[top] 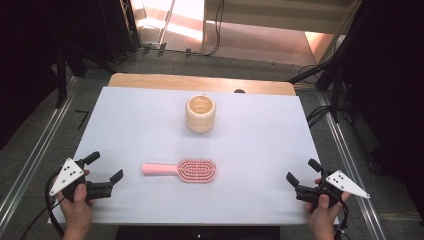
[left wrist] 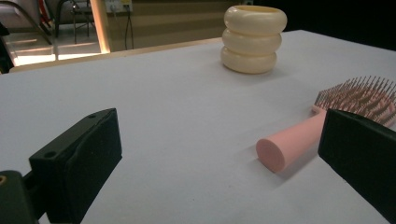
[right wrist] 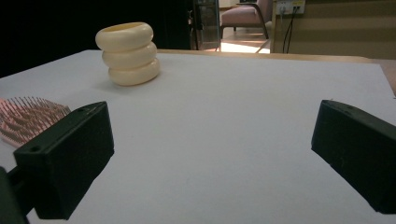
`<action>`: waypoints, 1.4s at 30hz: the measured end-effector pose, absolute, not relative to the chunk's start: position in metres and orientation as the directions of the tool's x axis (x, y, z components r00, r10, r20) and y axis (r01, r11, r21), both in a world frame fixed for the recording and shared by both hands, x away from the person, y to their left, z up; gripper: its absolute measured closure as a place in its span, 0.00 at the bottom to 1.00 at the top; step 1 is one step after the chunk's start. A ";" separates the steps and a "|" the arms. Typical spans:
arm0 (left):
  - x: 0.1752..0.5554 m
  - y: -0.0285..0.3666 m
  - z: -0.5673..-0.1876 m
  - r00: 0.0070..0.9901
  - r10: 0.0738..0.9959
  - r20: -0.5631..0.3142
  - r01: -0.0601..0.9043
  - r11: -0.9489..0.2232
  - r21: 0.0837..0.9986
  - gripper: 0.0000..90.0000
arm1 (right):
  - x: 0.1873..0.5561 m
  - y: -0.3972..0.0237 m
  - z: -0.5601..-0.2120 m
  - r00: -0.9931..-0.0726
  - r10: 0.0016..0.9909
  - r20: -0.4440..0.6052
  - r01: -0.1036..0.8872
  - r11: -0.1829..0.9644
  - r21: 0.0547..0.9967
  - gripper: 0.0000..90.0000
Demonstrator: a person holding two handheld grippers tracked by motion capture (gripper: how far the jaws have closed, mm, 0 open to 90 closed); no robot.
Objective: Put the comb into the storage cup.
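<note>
Both tongs, left (top: 105, 167) and right (top: 303, 171), stood open and empty; the light, stiff hairbrush (top: 181, 170) near the table's front edge looked best gripped by its smooth handle.

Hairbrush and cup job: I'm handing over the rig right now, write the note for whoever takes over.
Left gripper: open, empty, at the near left of the table.
Right gripper: open, empty, at the near right.
Pink hairbrush: flat mid-table, bristles up, handle toward the left gripper.
Cream ribbed cup: upright behind the brush, apart from it.
Done: nothing gripped yet.
Left: likely take the brush by its handle.
</note>
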State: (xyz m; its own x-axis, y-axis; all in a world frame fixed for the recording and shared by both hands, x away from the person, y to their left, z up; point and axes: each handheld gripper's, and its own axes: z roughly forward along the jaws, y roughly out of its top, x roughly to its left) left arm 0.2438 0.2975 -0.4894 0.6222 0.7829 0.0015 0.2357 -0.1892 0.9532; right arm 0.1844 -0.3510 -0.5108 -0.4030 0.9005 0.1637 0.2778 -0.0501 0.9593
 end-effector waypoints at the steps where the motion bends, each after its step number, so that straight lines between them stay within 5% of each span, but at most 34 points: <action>1: 0.244 0.295 -0.489 0.630 0.777 0.002 0.235 -0.192 0.953 0.00 | 0.185 -0.351 -0.511 -0.404 0.901 0.158 0.274 -0.046 0.961 0.00; 42: 0.296 0.201 -0.409 0.864 0.488 0.125 0.190 -0.546 0.816 0.00 | 0.186 -0.349 -0.512 -0.450 0.878 0.165 0.274 -0.040 0.961 0.00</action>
State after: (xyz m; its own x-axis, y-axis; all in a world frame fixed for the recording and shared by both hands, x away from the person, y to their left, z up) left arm 0.2961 0.2006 -0.4087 0.8638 0.4880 0.1253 0.1905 -0.5465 0.8155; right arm 0.1857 -0.3492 -0.5119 -0.4496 0.8779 0.1651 0.2745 -0.0401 0.9608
